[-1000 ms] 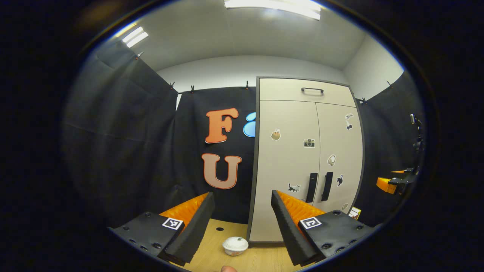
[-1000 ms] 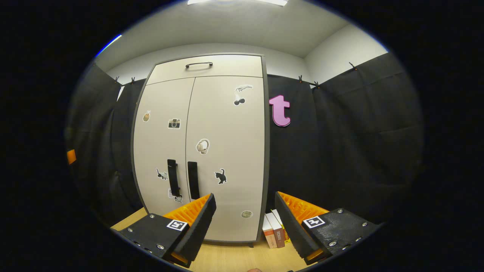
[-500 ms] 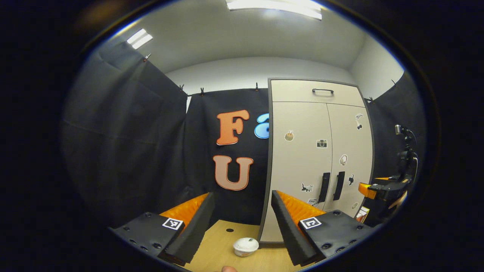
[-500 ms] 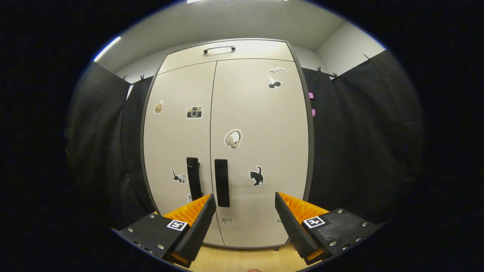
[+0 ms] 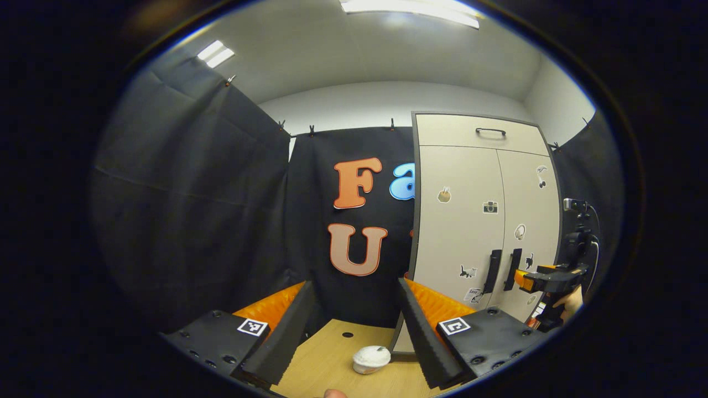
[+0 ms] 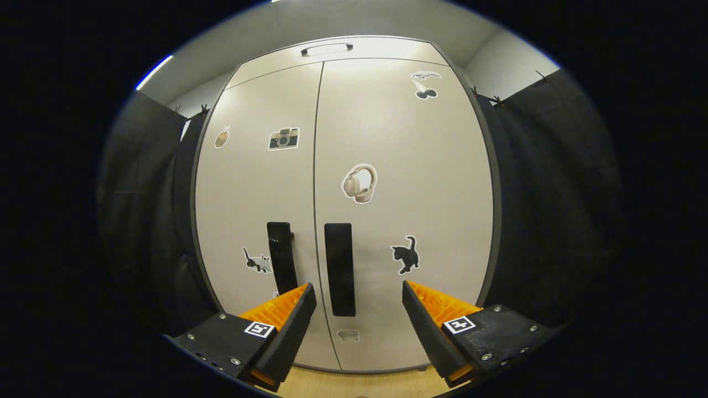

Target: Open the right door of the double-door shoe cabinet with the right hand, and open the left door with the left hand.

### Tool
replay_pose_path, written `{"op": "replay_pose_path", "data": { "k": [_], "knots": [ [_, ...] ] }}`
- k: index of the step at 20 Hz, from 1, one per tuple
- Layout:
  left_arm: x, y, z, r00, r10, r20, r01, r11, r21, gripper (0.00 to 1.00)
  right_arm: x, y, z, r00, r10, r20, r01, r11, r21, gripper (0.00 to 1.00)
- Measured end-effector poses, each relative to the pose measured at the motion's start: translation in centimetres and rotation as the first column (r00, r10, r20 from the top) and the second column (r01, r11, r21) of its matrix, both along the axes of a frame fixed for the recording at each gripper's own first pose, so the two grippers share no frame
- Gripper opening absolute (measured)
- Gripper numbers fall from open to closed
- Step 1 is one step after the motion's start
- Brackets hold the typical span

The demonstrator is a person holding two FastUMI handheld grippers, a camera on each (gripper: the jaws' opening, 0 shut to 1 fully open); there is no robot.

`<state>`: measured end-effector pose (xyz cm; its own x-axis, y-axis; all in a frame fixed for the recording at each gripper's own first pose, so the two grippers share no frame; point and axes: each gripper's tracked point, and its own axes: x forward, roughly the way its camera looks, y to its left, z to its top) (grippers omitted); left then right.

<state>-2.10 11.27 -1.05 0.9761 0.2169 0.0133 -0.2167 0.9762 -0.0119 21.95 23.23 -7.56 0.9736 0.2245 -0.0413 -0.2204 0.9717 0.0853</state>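
The beige double-door shoe cabinet (image 6: 354, 166) stands close in front in the right gripper view, both doors shut. Its right door's black vertical handle (image 6: 339, 269) lies just above and a little left of the gap of my right gripper (image 6: 358, 315), which is open and holds nothing. The left door's handle (image 6: 281, 257) is beside it. In the left gripper view the cabinet (image 5: 470, 221) stands off to the right, and the right gripper (image 5: 522, 280), held by a hand (image 5: 569, 301), hovers near the two handles (image 5: 503, 270). My left gripper (image 5: 354, 315) is open, away from the cabinet.
A small white bowl (image 5: 371, 359) sits on the wooden tabletop (image 5: 326, 359) near the cabinet's left corner. A drawer with a black handle (image 5: 490, 131) tops the cabinet. Black cloth walls close in on both sides.
The right gripper has moved in toward the cabinet, so the right door's handle looms larger between its fingers. The left gripper view has swung left, shifting the cabinet rightward.
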Motion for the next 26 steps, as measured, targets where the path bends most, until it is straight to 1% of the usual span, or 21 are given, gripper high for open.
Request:
{"op": "replay_pose_path", "data": {
  "k": [1, 2, 4, 5, 8, 12, 14, 15, 16, 17, 19, 21, 22, 24, 25, 26],
  "knots": [
    [-0.1, 0.4, 0.0, 1.000, 0.001, 0.003, -0.001, 1.000, -0.019, 0.95, 0.6, 0.5, 0.0, 1.000, 0.004, 0.006, -0.004, 1.000, 0.004, 0.95],
    [-0.2, 1.0, 0.2, 1.000, 0.014, 0.008, -0.013, 1.000, -0.028, 0.96, 1.2, 0.9, -0.2, 1.000, 0.003, 0.005, -0.003, 1.000, 0.001, 0.94],
    [-0.2, 2.5, 0.6, 0.999, 0.047, 0.017, -0.046, 0.999, -0.016, 0.96, 2.4, 1.3, -0.6, 1.000, -0.006, 0.004, 0.006, 1.000, -0.022, 0.90],
    [-0.4, 2.9, 0.6, 0.999, 0.052, 0.016, -0.052, 0.999, -0.013, 0.96, 3.1, 1.4, -1.1, 1.000, -0.015, -0.003, 0.015, 0.999, -0.037, 0.86],
    [-0.3, 3.5, 1.0, 0.999, 0.042, 0.014, -0.042, 0.999, -0.017, 0.95, 4.7, 1.8, -2.5, 0.999, -0.026, -0.039, 0.023, 0.998, -0.053, 0.81],
    [-0.1, 5.2, 2.1, 0.998, 0.057, 0.032, -0.058, 0.998, 0.006, 0.96, 5.9, 2.1, -3.5, 0.996, -0.036, -0.080, 0.032, 0.999, -0.041, 0.72],
    [0.2, 5.2, 2.5, 0.998, 0.048, 0.034, -0.048, 0.999, 0.009, 0.96, 6.1, 2.4, -3.6, 0.996, -0.031, -0.086, 0.028, 0.999, -0.028, 0.67],
    [0.4, 5.2, 2.5, 0.999, 0.043, 0.033, -0.044, 0.999, 0.010, 0.95, 6.2, 2.3, -3.6, 0.995, -0.039, -0.091, 0.037, 0.999, -0.024, 0.63],
    [0.4, 5.3, 2.5, 0.999, 0.040, 0.032, -0.041, 0.999, 0.012, 0.97, 6.3, 2.1, -3.5, 0.995, -0.051, -0.088, 0.050, 0.999, -0.020, 0.60],
    [0.5, 5.3, 2.4, 0.999, 0.038, 0.030, -0.038, 0.999, 0.014, 0.96, 6.2, 2.2, -3.4, 0.995, -0.045, -0.092, 0.045, 0.999, -0.007, 0.53],
    [0.6, 5.1, 2.3, 0.999, 0.031, 0.023, -0.031, 0.999, 0.021, 0.96, 6.1, 2.6, -3.6, 0.994, -0.034, -0.108, 0.036, 0.999, 0.019, 0.43],
    [0.7, 4.8, 2.2, 1.000, 0.021, 0.015, -0.021, 0.999, 0.027, 0.96, 6.1, 2.4, -3.7, 0.991, -0.046, -0.127, 0.051, 0.998, 0.035, 0.34],
    [0.8, 4.5, 2.3, 1.000, 0.016, 0.014, -0.016, 0.999, 0.028, 0.96, 6.1, 2.4, -3.7, 0.991, -0.049, -0.128, 0.054, 0.998, 0.032, 0.33],
    [0.7, 4.0, 2.2, 1.000, 0.001, 0.014, -0.002, 1.000, 0.026, 0.96, 5.8, 2.3, -3.6, 0.992, -0.051, -0.119, 0.051, 0.999, -0.007, 0.26],
    [0.7, 4.0, 2.1, 1.000, -0.002, 0.014, 0.001, 1.000, 0.025, 0.96, 5.5, 2.3, -3.6, 0.992, -0.047, -0.114, 0.046, 0.999, -0.017, 0.20],
    [0.6, 3.8, 2.0, 1.000, -0.002, 0.012, 0.002, 1.000, 0.024, 0.97, 5.2, 2.2, -3.5, 0.993, -0.037, -0.114, 0.035, 0.999, -0.019, 0.18]
  ]
}}
